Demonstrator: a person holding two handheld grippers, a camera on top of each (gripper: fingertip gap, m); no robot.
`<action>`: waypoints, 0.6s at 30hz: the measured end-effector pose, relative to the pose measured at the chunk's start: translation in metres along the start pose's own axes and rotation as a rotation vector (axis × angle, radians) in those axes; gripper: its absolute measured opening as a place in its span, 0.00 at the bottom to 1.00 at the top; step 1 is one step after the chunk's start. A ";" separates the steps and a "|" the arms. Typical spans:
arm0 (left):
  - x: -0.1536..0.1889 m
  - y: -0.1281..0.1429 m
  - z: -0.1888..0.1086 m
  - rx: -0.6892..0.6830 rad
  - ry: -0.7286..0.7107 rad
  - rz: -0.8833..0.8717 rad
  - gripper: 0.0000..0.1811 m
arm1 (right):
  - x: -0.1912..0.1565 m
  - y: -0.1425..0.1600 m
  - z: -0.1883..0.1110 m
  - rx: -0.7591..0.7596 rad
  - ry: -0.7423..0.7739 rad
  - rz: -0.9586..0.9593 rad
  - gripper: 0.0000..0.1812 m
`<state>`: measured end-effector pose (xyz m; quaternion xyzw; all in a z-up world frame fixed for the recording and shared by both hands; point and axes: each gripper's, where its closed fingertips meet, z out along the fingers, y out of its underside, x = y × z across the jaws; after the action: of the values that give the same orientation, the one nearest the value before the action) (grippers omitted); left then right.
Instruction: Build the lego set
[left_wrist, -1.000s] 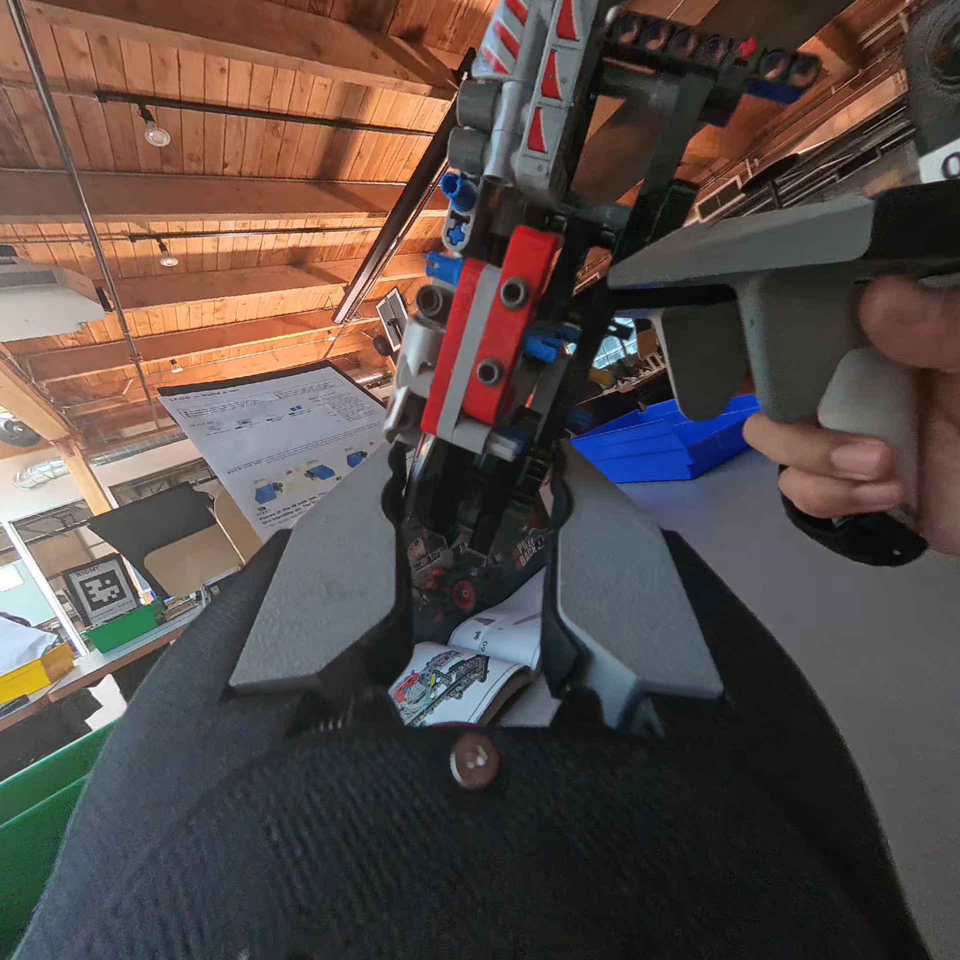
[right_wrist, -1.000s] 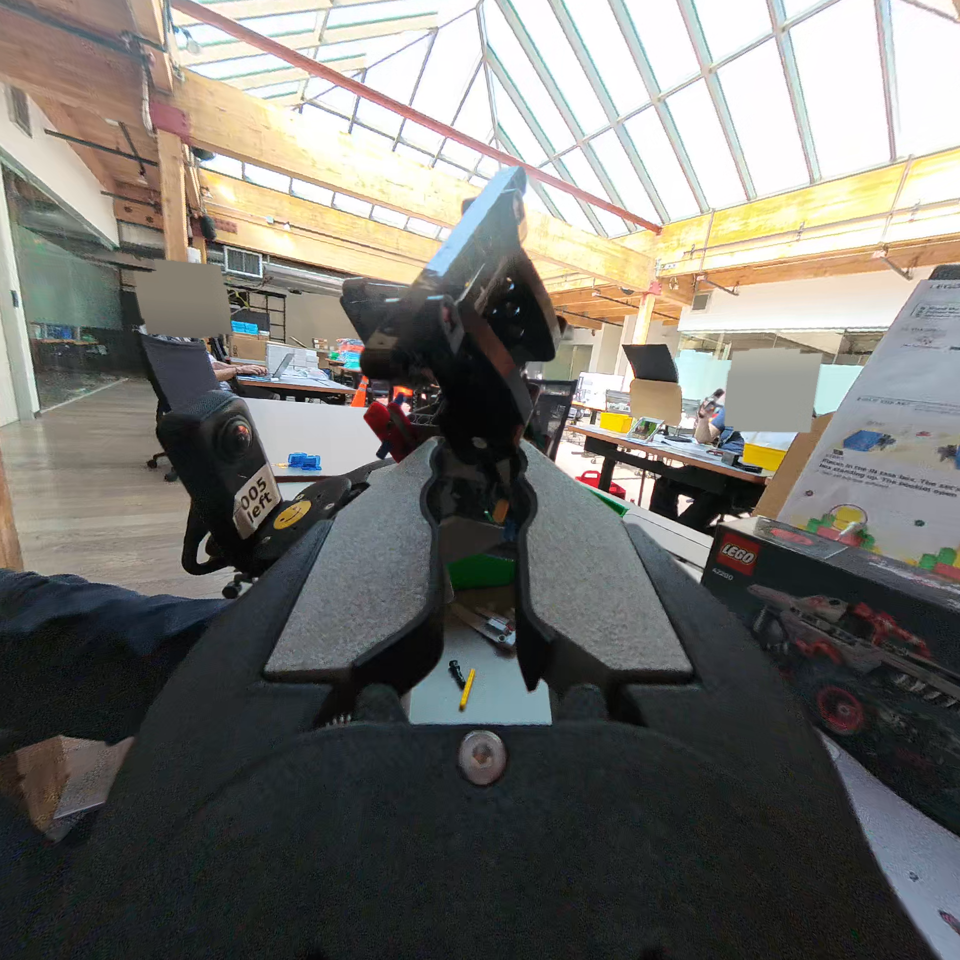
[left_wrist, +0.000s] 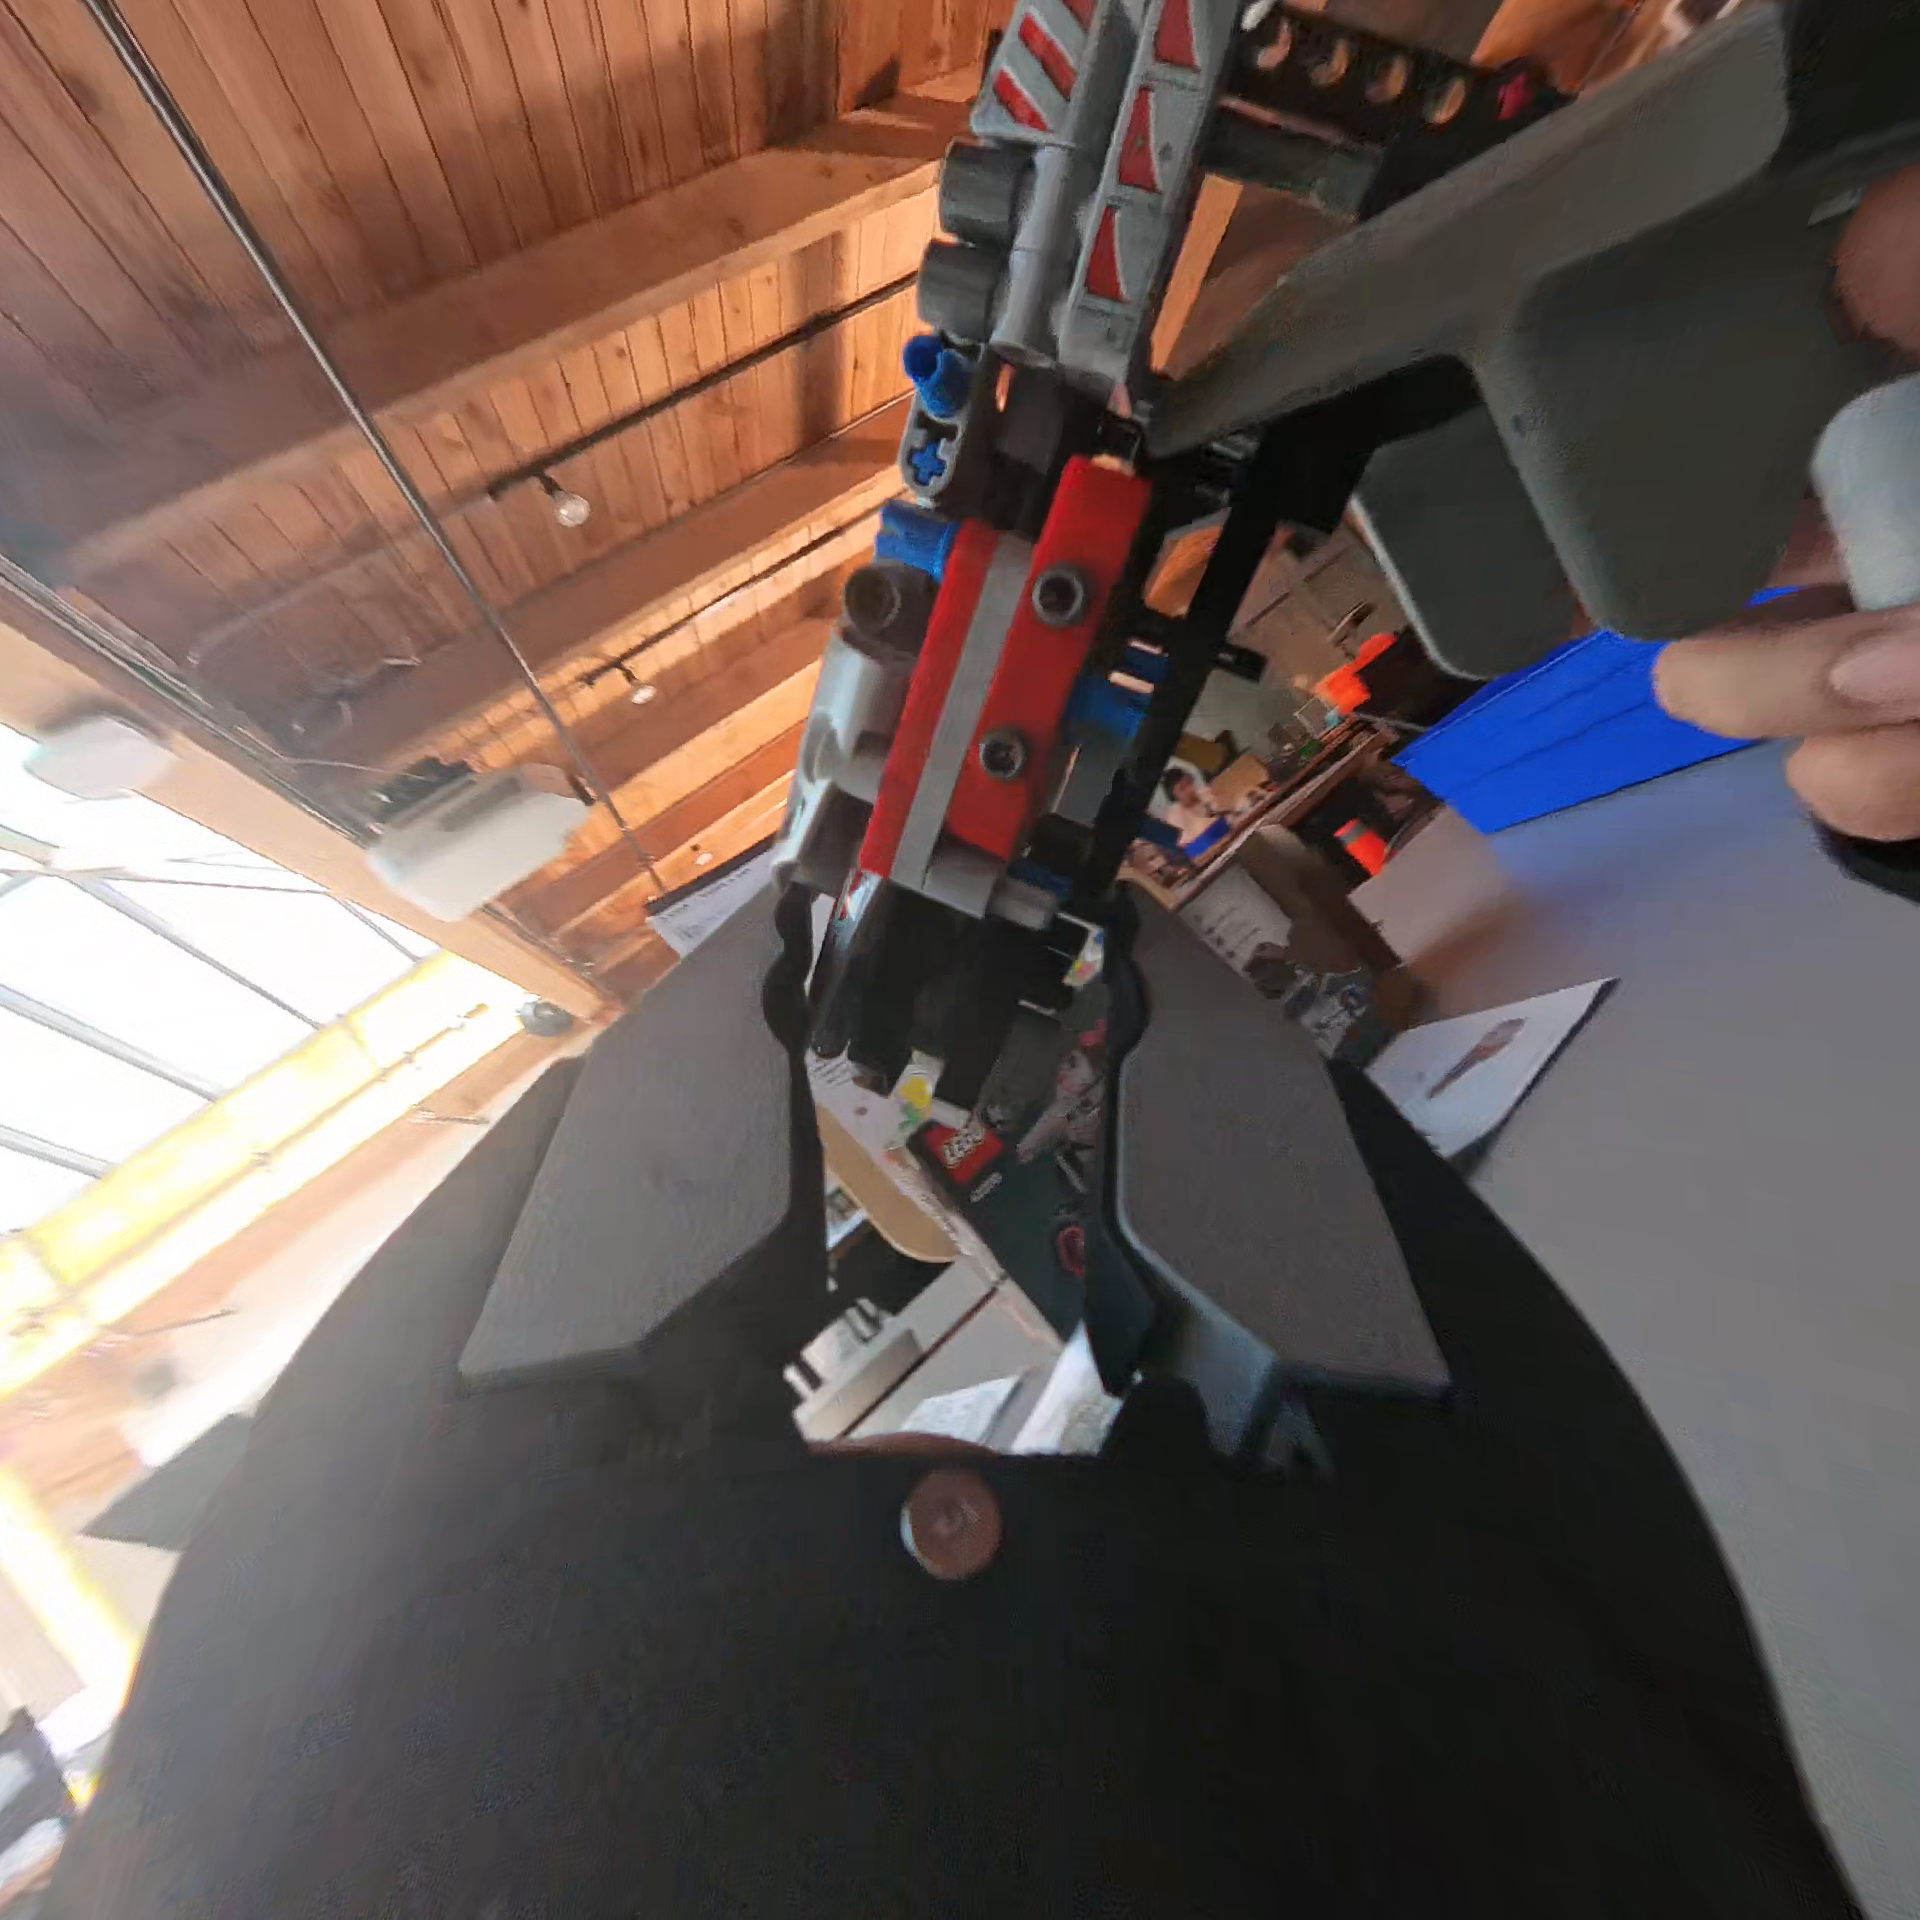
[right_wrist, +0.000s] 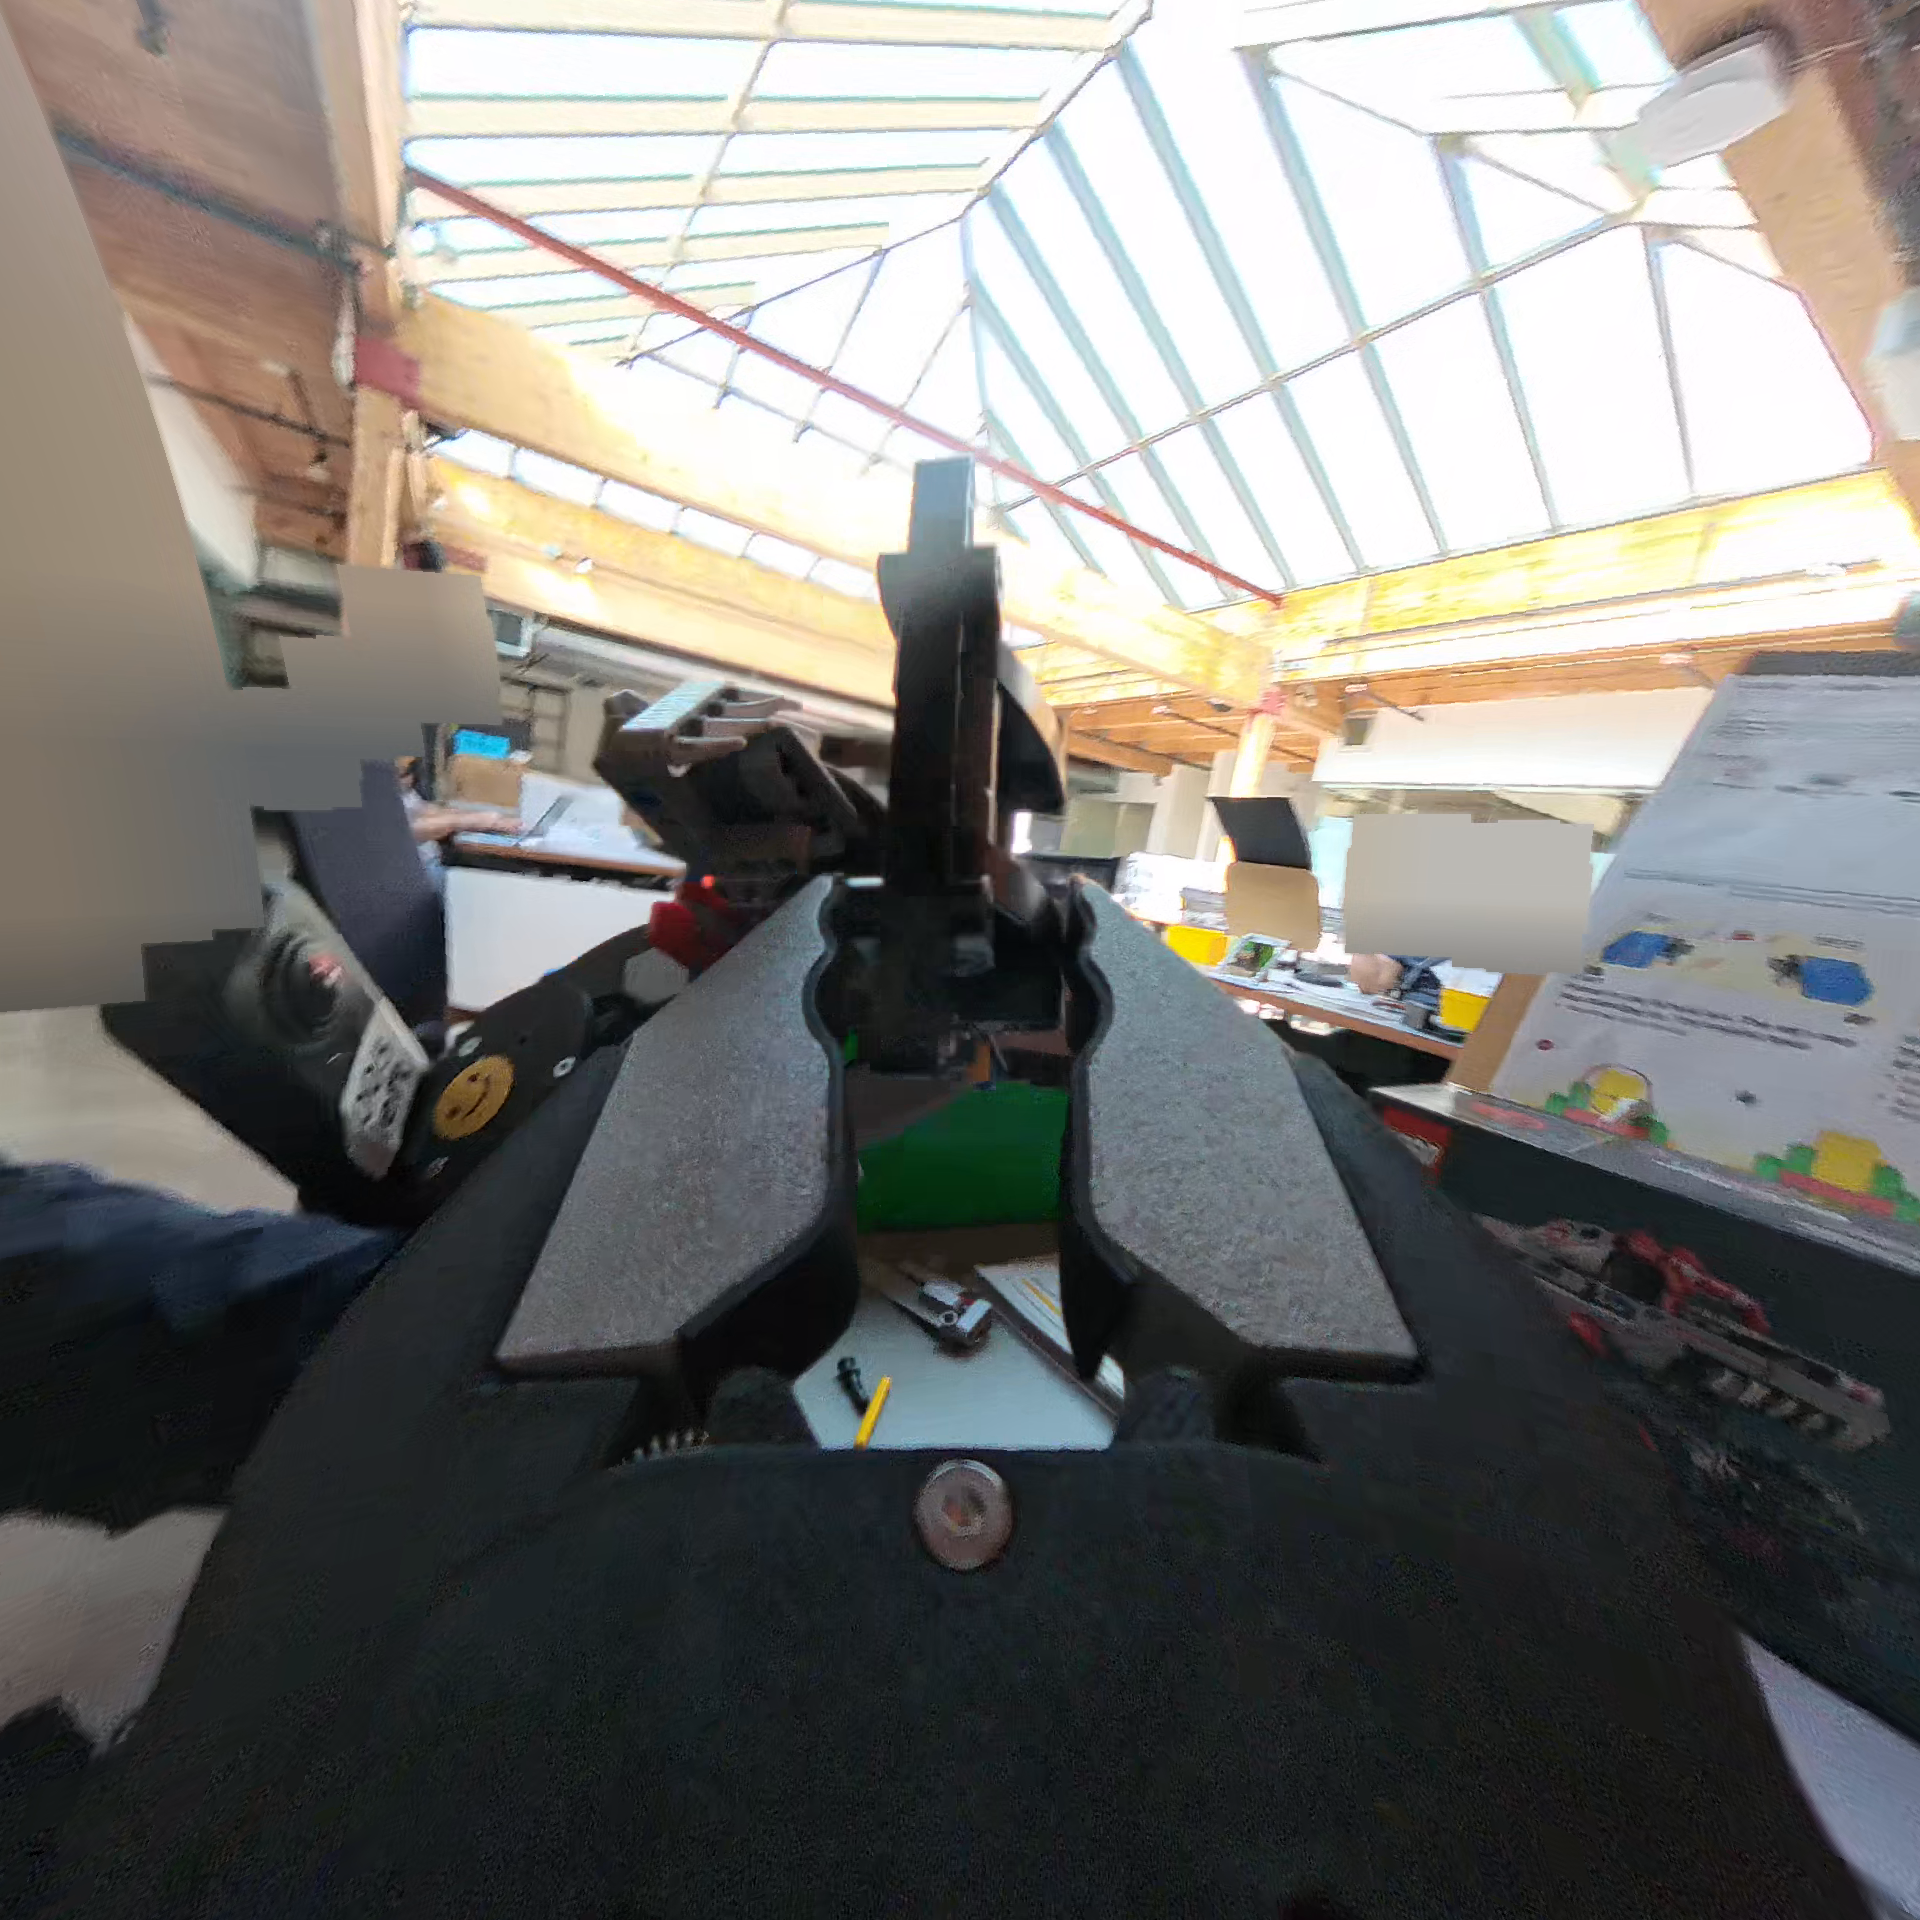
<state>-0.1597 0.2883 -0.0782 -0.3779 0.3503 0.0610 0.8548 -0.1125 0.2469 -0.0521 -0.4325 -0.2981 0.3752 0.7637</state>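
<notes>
A half-built lego model of red, grey, black and blue parts is held up in the air between both grippers. My left gripper is shut on its black lower end. My right gripper, held by a hand, reaches in from the upper right and its fingers close on the model's black frame. In the right wrist view my right gripper is shut on a black part of the model that stands edge-on. The model's grey ribbed end sticks out to the left. The contact faces are hidden.
The lego box lies at the right, with a poster behind it. A green bin stands ahead, and loose pins and a small grey part lie on the white table. A blue bin and a booklet are at the right. Spacing between my two grippers at the tips: around 7 cm.
The model has turned, so its black part now stands edge-on in the right wrist view. My right jaws stand wider apart. The left wrist view has rolled and the right finger reaches further over the model.
</notes>
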 end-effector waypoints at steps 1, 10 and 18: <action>-0.002 0.001 0.000 -0.012 -0.023 0.044 0.31 | 0.006 0.000 -0.005 0.027 0.062 0.031 0.20; -0.006 0.001 -0.005 -0.026 -0.094 0.377 0.31 | -0.018 0.045 -0.033 -0.138 0.053 0.365 0.19; 0.009 -0.006 -0.013 0.011 -0.069 0.451 0.31 | -0.008 0.047 -0.044 -0.076 0.081 0.273 0.14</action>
<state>-0.1579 0.2736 -0.0863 -0.2830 0.3965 0.2614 0.8333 -0.0973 0.2369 -0.1143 -0.5124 -0.2193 0.4465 0.7000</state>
